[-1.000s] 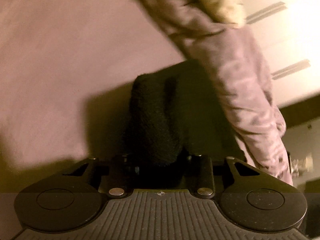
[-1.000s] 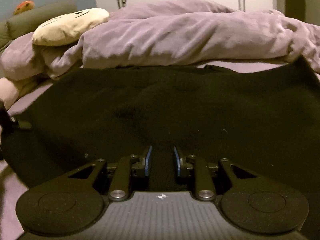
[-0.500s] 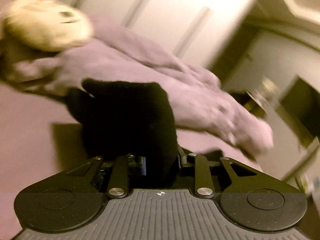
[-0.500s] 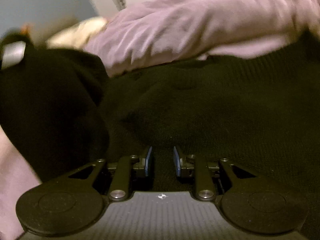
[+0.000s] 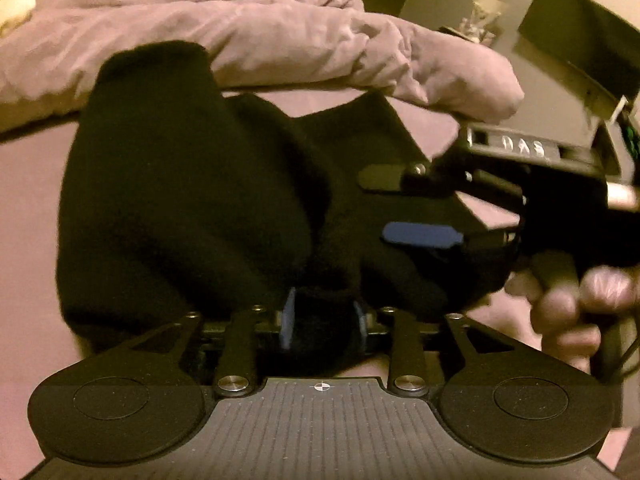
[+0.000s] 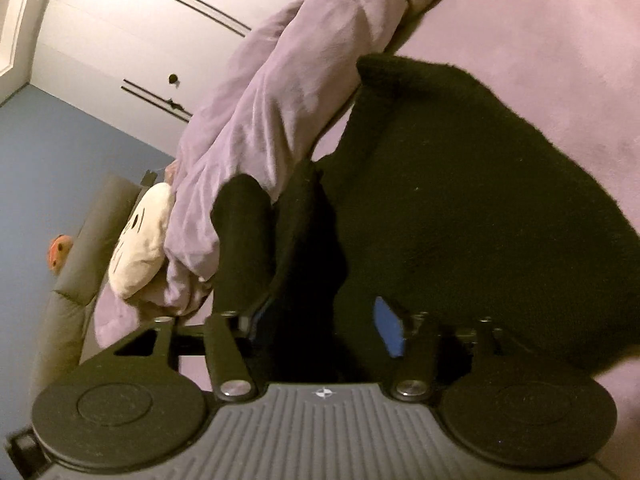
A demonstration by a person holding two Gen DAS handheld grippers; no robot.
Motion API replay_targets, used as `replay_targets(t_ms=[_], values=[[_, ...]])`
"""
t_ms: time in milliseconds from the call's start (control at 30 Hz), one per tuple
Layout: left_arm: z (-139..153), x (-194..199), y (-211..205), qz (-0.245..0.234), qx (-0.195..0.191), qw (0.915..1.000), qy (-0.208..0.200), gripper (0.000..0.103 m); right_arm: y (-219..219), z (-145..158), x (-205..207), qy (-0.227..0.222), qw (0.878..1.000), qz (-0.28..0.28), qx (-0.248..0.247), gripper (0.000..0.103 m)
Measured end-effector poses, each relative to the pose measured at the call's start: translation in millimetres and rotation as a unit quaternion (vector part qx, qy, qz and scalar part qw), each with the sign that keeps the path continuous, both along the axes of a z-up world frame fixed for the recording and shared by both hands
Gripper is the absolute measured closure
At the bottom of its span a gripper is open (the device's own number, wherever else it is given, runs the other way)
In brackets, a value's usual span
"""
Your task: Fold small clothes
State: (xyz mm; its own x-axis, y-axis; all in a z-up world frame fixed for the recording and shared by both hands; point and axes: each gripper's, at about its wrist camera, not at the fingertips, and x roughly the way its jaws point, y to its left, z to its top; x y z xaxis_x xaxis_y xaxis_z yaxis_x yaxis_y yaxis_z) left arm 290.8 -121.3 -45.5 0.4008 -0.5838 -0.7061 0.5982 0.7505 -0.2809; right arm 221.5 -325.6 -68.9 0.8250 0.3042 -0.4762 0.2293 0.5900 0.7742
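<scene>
Left gripper [image 5: 323, 320] jaws are clamping a bunched fold of black garment [image 5: 192, 208]; right gripper [image 6: 324, 326] jaws are standing wide, fabric lying between them

Garment [image 5: 192, 200] on bed [image 5: 32, 184], before duvet [image 5: 280, 40]

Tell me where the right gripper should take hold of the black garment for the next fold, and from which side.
Probably the far corner of the black garment, coming in from the right over the bedsheet: there it lies flat and single-layered, while the left gripper pinches the bunched near fold.
</scene>
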Motion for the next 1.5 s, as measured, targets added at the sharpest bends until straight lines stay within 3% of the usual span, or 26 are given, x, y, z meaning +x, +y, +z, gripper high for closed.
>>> replay_targets(t_ms=[67, 267, 433, 567, 600, 633, 700, 867, 933, 1100, 1167, 1200, 1267, 1300, 1367, 1433, 1500], values=[[6, -4, 9, 0.003, -0.012, 0.9999, 0.01, 0.036, 0, 7, 5, 0.001, 1.0, 0.006, -0.018, 0.043], [30, -19, 27, 0.009, -0.045, 0.9984, 0.033, 0.016, 7, 49, 11, -0.051, 0.996, -0.001, -0.067, 0.041], [25, -27, 58, 0.064, -0.032, 0.9956, 0.06, 0.016, 28, 58, 45, -0.061, 0.995, 0.057, -0.05, 0.038], [9, -21, 99, 0.139, -0.02, 0.9857, 0.094, 0.016, 52, 30, 90, 0.004, 0.99, 0.134, -0.052, 0.038], [6, -19, 108, 0.155, -0.02, 0.9828, 0.099, 0.016, 56, 23, 97, 0.019, 0.988, 0.144, -0.051, 0.047], [4, -17, 115, 0.168, -0.019, 0.9803, 0.102, 0.016, 60, 18, 101, 0.025, 0.986, 0.152, -0.056, 0.066], [1, -12, 125, 0.186, -0.015, 0.9769, 0.104, 0.016, 64, 19, 103, 0.016, 0.984, 0.162, -0.071, 0.07], [-12, 6, 111, 0.176, 0.014, 0.98, 0.091, 0.016, 57, 17, 108, 0.014, 0.987, 0.157, -0.033, 0.06], [-19, 9, 102, 0.167, 0.034, 0.9819, 0.083, 0.019, 58, 20, 113, 0.013, 0.986, 0.162, -0.025, 0.048], [-35, 25, 87, 0.182, 0.059, 0.9779, 0.084, 0.031, 68, 21, 135, 0.018, 0.981, 0.192, -0.031, 0.044], [-37, 29, 85, 0.189, 0.06, 0.9768, 0.08, 0.035, 72, 14, 145, 0.031, 0.979, 0.199, -0.03, 0.063], [-37, 30, 86, 0.193, 0.062, 0.9762, 0.078, 0.038, 75, 12, 147, 0.038, 0.978, 0.2, -0.04, 0.081], [-36, 32, 89, 0.204, 0.059, 0.9739, 0.08, 0.054, 80, 18, 145, 0.031, 0.977, 0.195, -0.082, 0.085], [-34, 33, 95, 0.214, 0.05, 0.9719, 0.085, 0.057, 82, 26, 140, 0.022, 0.976, 0.189, -0.102, 0.086], [-27, 34, 106, 0.22, 0.026, 0.9703, 0.098, 0.058, 78, 48, 121, -0.015, 0.977, 0.176, -0.121, 0.087], [-13, 29, 114, 0.202, -0.007, 0.9746, 0.096, 0.058, 69, 64, 100, -0.038, 0.98, 0.15, -0.123, 0.087], [-4, 21, 118, 0.176, -0.006, 0.9802, 0.09, 0.057, 56, 66, 82, -0.032, 0.982, 0.118, -0.147, 0.087]])
